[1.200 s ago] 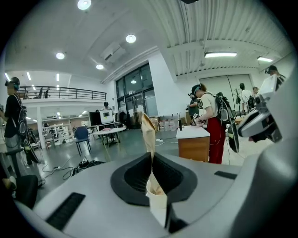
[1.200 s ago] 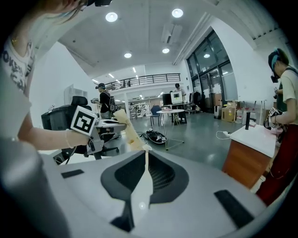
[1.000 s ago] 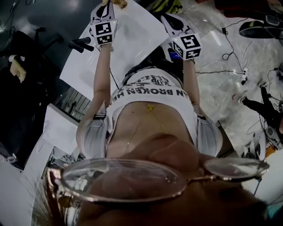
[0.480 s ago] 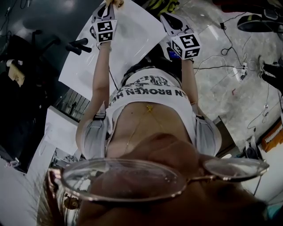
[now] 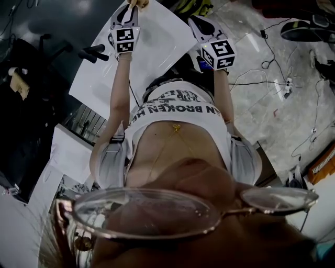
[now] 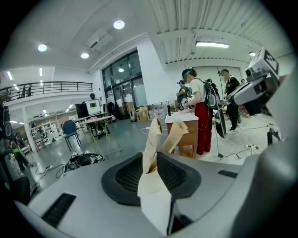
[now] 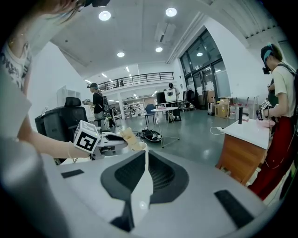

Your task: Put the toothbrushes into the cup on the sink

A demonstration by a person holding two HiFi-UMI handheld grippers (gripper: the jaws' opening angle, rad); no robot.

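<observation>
Task not begun, I judge: no toothbrushes, cup or sink in view. Left gripper (image 5: 132, 6), 11 o'clock: tips slightly parted, empty. Right gripper (image 5: 198, 23), 1 o'clock: jaws together, empty.

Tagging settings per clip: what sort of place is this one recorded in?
Probably a large open lab or workshop hall, not a bathroom: a railed mezzanine, a tall glazed wall, and a cable tangle lying loose.

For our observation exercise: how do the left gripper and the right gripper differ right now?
The left gripper's fingers stand apart in a V; the right gripper's fingers are pressed together. The left gripper's fingers look tan, the right gripper's paler, almost white. Both hold nothing.
</observation>
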